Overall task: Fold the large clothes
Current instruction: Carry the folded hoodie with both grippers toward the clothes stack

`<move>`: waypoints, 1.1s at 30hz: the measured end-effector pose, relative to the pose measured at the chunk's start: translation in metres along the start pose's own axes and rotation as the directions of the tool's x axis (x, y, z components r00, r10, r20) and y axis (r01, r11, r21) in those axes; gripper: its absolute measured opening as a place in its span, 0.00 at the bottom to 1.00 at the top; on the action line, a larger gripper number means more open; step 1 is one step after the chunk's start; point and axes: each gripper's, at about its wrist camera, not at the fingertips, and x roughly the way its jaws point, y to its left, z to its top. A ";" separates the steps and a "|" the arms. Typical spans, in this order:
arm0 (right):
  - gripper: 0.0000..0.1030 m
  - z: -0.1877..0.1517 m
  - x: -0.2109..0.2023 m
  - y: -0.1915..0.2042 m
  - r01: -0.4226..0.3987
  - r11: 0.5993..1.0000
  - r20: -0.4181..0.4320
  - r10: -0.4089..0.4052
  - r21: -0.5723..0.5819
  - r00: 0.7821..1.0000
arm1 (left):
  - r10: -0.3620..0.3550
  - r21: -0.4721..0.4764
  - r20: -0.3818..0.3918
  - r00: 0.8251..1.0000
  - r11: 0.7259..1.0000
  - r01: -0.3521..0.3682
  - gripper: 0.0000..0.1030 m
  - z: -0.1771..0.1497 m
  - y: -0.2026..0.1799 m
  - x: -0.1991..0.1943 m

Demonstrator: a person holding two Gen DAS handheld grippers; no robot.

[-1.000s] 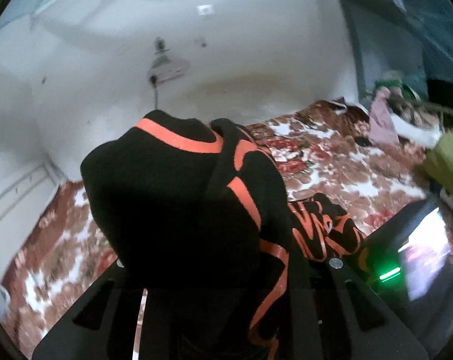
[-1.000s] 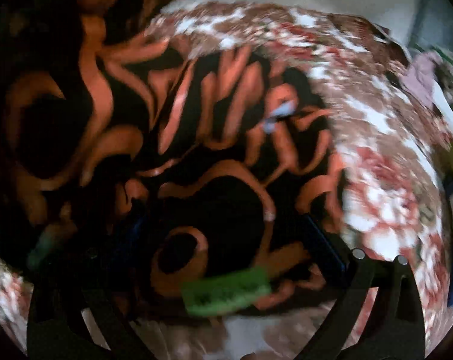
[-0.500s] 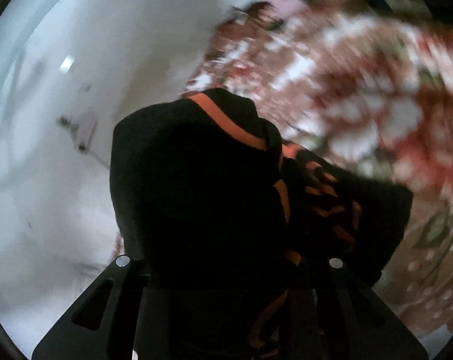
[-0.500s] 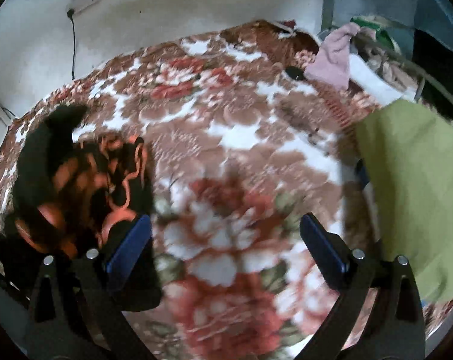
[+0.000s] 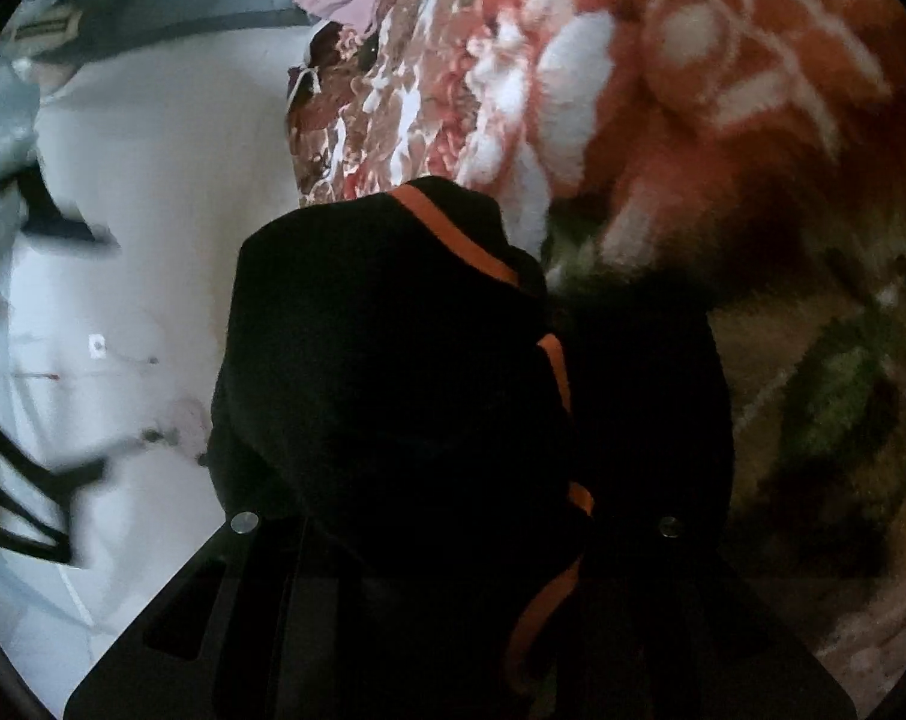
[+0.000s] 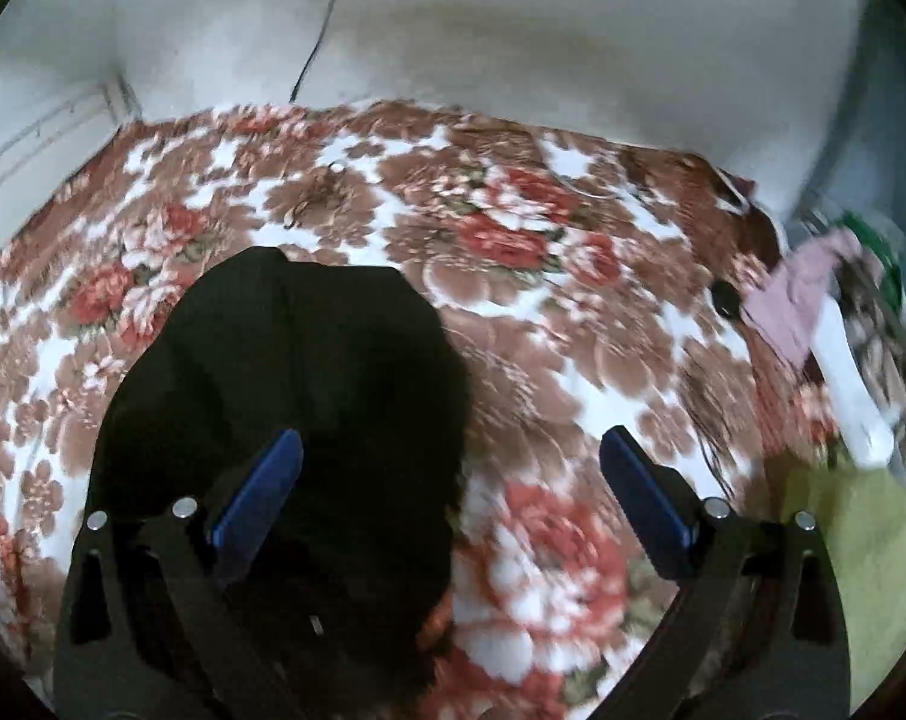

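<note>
The left gripper (image 5: 453,516) clamps the soft, floppy black garment (image 5: 387,372) (best held at an edge) above the bed (image 6: 513,324); the right gripper (image 6: 450,489) gapes empty.

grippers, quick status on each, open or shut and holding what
Left gripper: shut on the black garment with orange stripes.
Right gripper: open, holding nothing, above the floral blanket.

Dim indoor light, both fisheye views bent and black-vignetted at the rims; motion blur smears the blanket (image 5: 723,90) upper right and the right view's lower half.
</note>
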 end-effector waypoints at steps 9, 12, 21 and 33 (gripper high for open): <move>0.95 0.004 0.097 0.013 0.020 0.998 -0.159 -0.029 -0.062 0.987 | 0.025 0.001 0.073 0.997 1.000 -0.025 0.29 -0.023 0.011 -0.022; 0.95 -0.007 0.104 0.020 0.027 0.996 -0.134 -0.038 -0.086 0.990 | 0.012 -0.053 0.127 0.992 0.999 -0.005 0.45 -0.042 0.032 -0.039; 0.95 -0.034 0.116 -0.019 -0.017 0.995 -0.168 0.033 0.096 0.985 | -0.201 -0.653 0.301 0.932 0.669 0.355 0.85 -0.161 0.155 -0.069; 0.95 -0.072 0.001 -0.019 -0.136 0.912 0.008 0.144 0.388 0.990 | -0.472 -0.849 0.387 0.793 0.154 0.506 0.81 -0.193 0.164 0.037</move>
